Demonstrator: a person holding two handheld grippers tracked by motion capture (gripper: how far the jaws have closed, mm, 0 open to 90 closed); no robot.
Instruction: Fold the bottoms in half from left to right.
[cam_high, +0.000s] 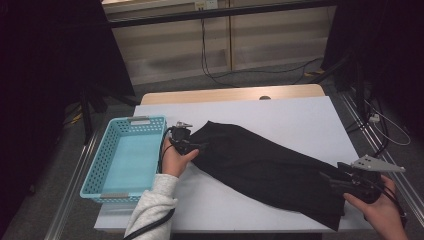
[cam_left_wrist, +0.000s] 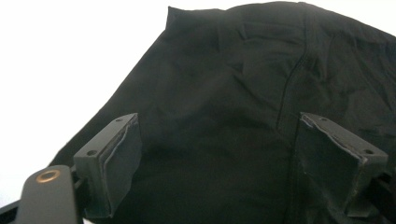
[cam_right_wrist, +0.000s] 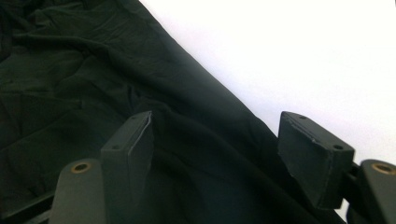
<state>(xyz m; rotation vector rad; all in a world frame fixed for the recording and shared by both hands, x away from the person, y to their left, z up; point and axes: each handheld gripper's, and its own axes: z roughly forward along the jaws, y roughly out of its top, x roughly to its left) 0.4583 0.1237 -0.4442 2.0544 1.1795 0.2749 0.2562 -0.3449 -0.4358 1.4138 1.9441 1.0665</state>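
A black garment (cam_high: 265, 167) lies stretched across the white table (cam_high: 300, 115), running from the middle left down to the front right corner. My left gripper (cam_high: 202, 146) is at its left end, held low by a hand in a grey sleeve. In the left gripper view the jaws (cam_left_wrist: 219, 119) stand wide apart over the dark cloth (cam_left_wrist: 224, 79), and the pads do not press on it. My right gripper (cam_high: 325, 176) is at the garment's front right end. In the right gripper view it (cam_right_wrist: 215, 119) is open, with the cloth's edge (cam_right_wrist: 70, 93) lying under and between the jaws.
A light blue plastic basket (cam_high: 100, 160) stands empty at the table's left edge, just beside my left hand. White tabletop shows behind and in front of the garment. Cables lie on the floor beyond the table, and rails run along both sides.
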